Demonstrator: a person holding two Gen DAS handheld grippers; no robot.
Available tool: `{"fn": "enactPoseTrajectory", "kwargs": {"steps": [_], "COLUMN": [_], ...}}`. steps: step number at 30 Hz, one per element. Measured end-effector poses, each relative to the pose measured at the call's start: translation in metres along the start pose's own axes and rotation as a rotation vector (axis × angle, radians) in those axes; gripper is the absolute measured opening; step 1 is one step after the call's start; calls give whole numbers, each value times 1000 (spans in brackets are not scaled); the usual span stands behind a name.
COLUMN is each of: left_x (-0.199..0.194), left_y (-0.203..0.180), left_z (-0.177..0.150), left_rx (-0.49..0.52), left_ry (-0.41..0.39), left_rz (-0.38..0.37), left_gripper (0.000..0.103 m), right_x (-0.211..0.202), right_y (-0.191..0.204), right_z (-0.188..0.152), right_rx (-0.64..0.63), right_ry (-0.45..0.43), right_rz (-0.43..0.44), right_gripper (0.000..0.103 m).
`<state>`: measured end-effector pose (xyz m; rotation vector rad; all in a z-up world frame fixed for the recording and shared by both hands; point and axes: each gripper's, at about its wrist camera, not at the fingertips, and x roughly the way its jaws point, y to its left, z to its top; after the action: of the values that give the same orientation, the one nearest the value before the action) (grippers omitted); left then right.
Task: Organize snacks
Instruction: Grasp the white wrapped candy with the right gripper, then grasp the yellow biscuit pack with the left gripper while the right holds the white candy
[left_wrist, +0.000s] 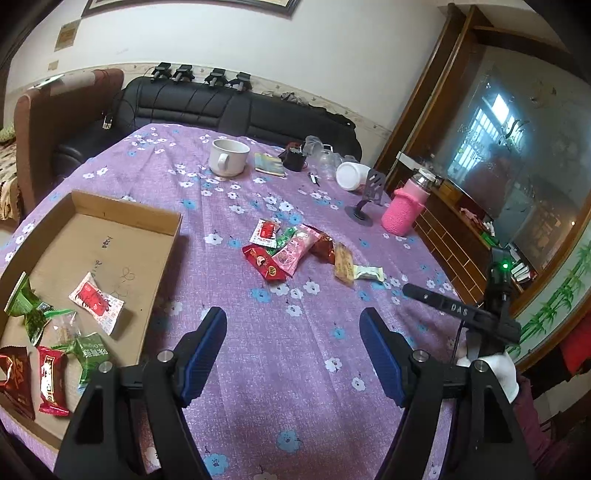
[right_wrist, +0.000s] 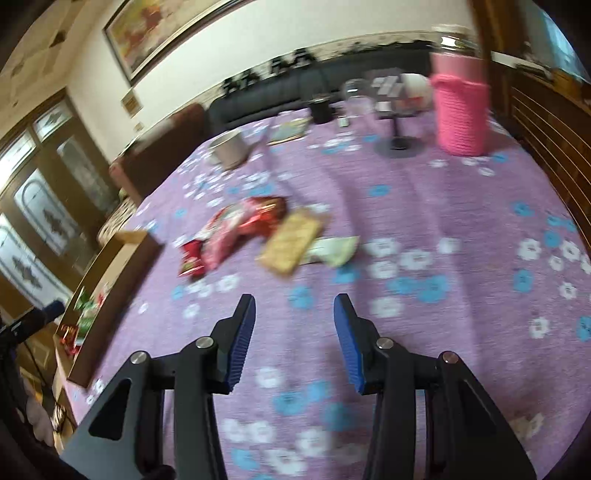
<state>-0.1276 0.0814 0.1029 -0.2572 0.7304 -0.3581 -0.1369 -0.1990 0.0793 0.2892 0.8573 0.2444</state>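
- My left hand-held gripper hangs released and empty near the box; my right hand-held gripper is also empty, jaws apart.
- The snacks lie heaped mid-table, overlapping, so I may pinch two at once.
- The bottle stands far right; a wide swing could topple it.

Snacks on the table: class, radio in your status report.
Left hand-held gripper open, empty. Right hand-held gripper open, empty. Snack pile loose; some snacks already in cardboard tray. Path clear.

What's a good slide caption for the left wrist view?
Open left gripper hovers between cardboard tray and loose snack pile on the floral tablecloth.
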Motion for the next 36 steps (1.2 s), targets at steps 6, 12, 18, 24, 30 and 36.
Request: {"fn": "enactPoseTrajectory", "kwargs": {"steps": [6,12,18,24,30,36], "left_x": [7,6,6,19,60,116], "left_y": [0,-1,0,-5,-30,-70], "left_z": [-6,-7,-10,-3,18,30], "left_rx": [-4,2,1,30,127,260], "left_ry": [24,32,42,56,89,173], "left_rz": [9,19,31,29,19,-20], "left_gripper": [75,75,75,75,75,75], "right_x": [19,48,90,92,89,77], "right_y": [-16,4,13,18,31,23], "right_z": [14,32,46,28,21,12], "right_rx": [31,-21,-110,-126,-188,-187], "right_ry": [36,8,59,117,115,129], "right_rz": [-6,-20,-22,54,-29,-68], "right_gripper": [46,46,46,44,38,23]}}
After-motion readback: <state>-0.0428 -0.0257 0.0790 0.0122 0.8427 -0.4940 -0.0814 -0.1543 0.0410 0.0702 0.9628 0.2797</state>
